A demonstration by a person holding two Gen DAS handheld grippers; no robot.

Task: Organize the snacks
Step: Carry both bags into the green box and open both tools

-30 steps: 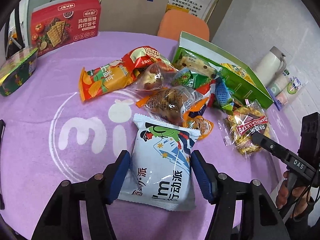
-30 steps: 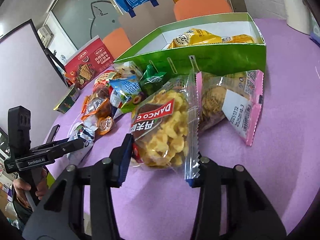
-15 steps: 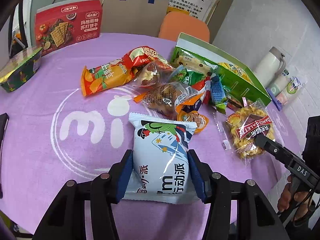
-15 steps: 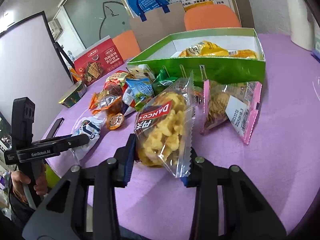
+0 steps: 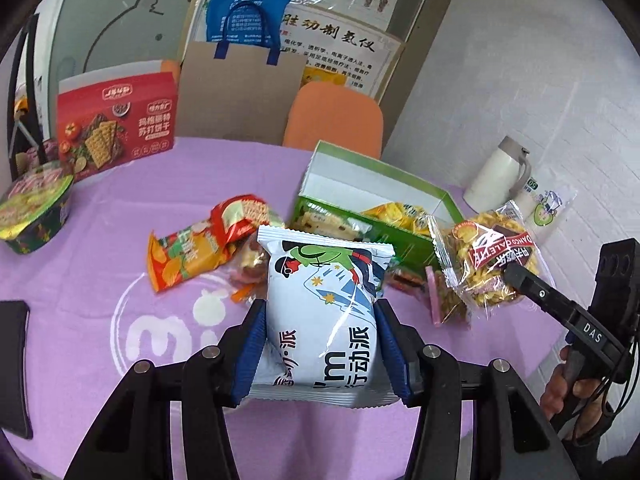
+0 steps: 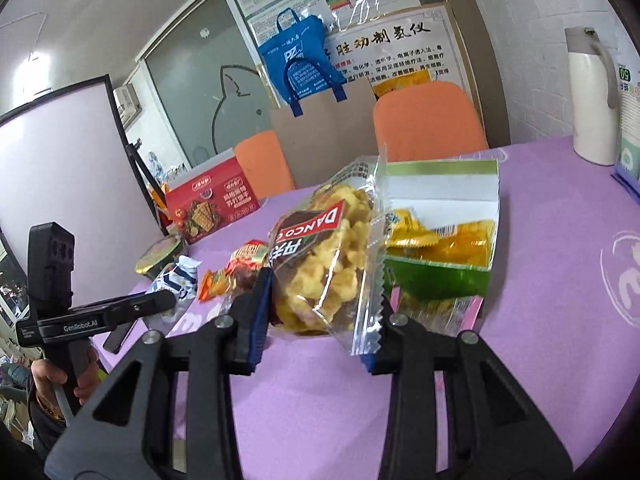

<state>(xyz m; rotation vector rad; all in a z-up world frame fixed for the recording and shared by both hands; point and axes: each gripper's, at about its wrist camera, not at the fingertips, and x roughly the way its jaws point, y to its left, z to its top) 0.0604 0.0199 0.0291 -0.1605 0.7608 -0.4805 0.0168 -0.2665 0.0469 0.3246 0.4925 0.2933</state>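
Lifted glossy white pouch (image 5: 324,312), crinkly clear cookie bag (image 6: 324,264)

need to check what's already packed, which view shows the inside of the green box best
The right wrist view: it looks down over the near wall of the green box onto the yellow packets and bare white floor. In the left wrist view the box is lower and partly hidden by the white snack bag, with only a strip of yellow showing.

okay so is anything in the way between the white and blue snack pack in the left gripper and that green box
Partly. The white and blue pack, held in the left gripper, is raised off the cloth; loose snack packets lie before the green box, below the pack. The box's near wall must be cleared.
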